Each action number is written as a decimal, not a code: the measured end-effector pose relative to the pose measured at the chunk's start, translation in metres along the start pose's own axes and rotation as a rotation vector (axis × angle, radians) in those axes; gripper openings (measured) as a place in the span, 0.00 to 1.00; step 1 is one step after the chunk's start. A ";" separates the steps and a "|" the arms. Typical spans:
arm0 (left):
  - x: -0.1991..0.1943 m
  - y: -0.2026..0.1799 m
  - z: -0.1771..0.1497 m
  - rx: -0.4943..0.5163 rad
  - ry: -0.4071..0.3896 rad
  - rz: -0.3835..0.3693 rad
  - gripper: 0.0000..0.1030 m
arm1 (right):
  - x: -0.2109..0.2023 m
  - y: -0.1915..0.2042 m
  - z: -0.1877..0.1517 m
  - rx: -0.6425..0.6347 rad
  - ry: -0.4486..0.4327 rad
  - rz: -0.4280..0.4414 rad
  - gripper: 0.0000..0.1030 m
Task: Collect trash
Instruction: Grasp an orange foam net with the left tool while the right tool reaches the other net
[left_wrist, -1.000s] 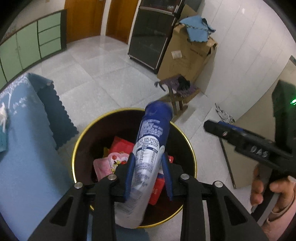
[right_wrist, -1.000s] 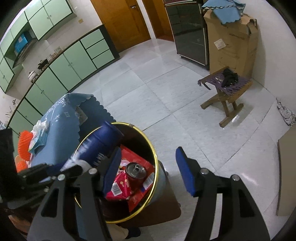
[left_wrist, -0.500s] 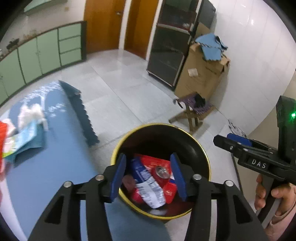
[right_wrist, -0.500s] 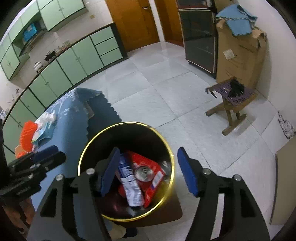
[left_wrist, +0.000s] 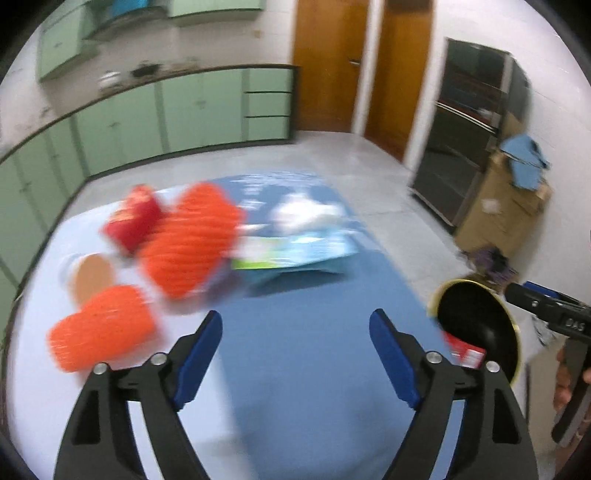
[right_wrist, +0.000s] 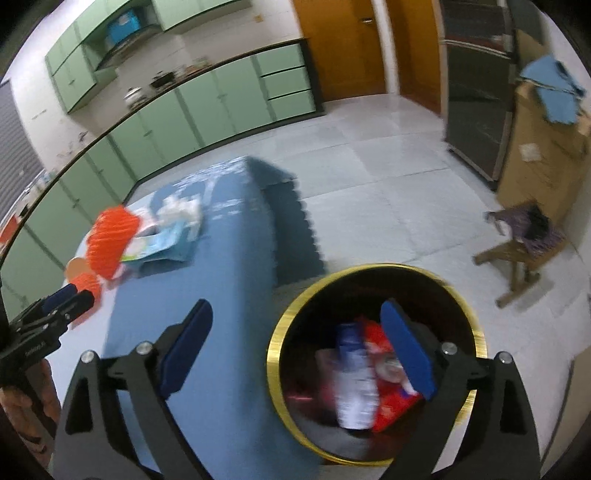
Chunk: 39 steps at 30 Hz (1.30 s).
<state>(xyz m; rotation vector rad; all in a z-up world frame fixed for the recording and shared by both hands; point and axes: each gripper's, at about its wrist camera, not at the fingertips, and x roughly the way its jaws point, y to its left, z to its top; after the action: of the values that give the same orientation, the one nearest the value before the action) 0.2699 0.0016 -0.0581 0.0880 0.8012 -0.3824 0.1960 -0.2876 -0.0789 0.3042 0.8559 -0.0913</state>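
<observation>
Trash bin: one bottle inside; two orange nets on table

"das" on right gripper, blurred lettering on left gripper, perhaps "sensenova"

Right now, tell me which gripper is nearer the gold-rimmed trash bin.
Right. The right gripper hangs open with one finger over the trash bin; the left gripper, also open, is over the blue table, bin off to its right.
</observation>
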 end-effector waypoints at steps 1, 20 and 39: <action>-0.004 0.015 -0.002 -0.013 -0.009 0.037 0.81 | 0.006 0.008 0.002 -0.006 0.006 0.015 0.87; -0.031 0.189 -0.041 -0.229 0.009 0.220 0.85 | 0.083 0.132 0.006 -0.108 0.128 0.137 0.87; -0.012 0.184 -0.042 -0.230 -0.015 0.105 0.08 | 0.093 0.200 0.041 -0.241 0.083 0.218 0.71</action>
<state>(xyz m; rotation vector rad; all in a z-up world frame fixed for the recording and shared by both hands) 0.3010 0.1856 -0.0908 -0.0869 0.8175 -0.1895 0.3267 -0.1051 -0.0787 0.1744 0.9010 0.2278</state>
